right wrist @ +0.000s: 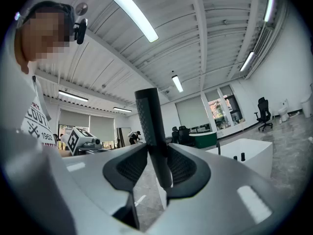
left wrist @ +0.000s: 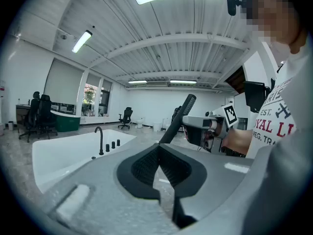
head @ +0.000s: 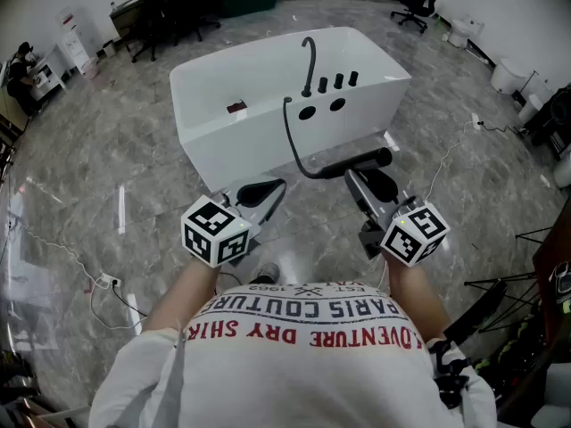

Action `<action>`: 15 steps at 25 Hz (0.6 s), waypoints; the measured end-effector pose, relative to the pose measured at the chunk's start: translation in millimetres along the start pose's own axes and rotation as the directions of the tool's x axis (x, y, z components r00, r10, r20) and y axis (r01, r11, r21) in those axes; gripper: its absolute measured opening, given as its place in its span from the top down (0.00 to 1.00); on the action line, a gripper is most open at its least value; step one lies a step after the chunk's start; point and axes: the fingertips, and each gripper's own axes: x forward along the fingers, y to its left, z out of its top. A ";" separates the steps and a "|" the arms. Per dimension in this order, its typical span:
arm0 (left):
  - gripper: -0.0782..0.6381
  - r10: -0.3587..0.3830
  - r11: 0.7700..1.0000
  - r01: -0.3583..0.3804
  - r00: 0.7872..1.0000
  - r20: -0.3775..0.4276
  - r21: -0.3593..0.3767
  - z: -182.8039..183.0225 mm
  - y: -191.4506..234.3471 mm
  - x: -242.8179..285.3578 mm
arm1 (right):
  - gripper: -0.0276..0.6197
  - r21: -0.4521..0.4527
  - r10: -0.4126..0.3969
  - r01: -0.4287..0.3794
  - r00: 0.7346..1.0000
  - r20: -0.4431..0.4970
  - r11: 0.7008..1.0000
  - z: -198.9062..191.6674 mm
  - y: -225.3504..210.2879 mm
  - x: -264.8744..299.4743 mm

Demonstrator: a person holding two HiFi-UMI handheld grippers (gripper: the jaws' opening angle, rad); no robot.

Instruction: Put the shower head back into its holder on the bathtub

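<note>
While the slim black stick-shaped shower head (head: 357,160) is held level and crosswise in front of the white freestanding bathtub (head: 223,132), it is kept well apart from the black fittings on the tub's rim (head: 306,112) — which of them is the holder cannot be told. The jaws of the right gripper (right wrist: 156,148) are closed on the textured handle near one end, so most of its length sticks out beyond the grip. A twist in the jaws is likely if the free end is knocked against the tub wall or pushed into the holder off-axis. The black hose (head: 293,145) hangs in a loop from the rim to the head, so the head could be tugged by it when carried forward, or the loop could be caught on the curved black tap (head: 309,61). The left gripper (left wrist: 159,148) is held alongside, jaws fully together on nothing — no second support is given should the head slip.
</note>
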 end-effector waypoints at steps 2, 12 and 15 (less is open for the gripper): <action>0.89 0.002 1.000 -0.002 1.000 0.003 -0.005 0.5 0.0 -1.3 | 0.75 -0.002 -0.005 0.005 1.000 -0.008 1.000 -2.9 -2.5 -0.3; 0.89 0.012 1.000 -0.012 1.000 -0.006 -0.019 -0.9 -1.4 0.0 | 0.75 0.019 0.020 -0.020 1.000 -0.010 1.000 -5.2 -3.3 -1.9; 0.89 0.013 1.000 -0.013 1.000 -0.010 -0.015 -2.2 -5.6 5.2 | 0.74 0.022 0.041 -0.041 0.999 -0.011 0.999 -6.5 -3.2 -5.2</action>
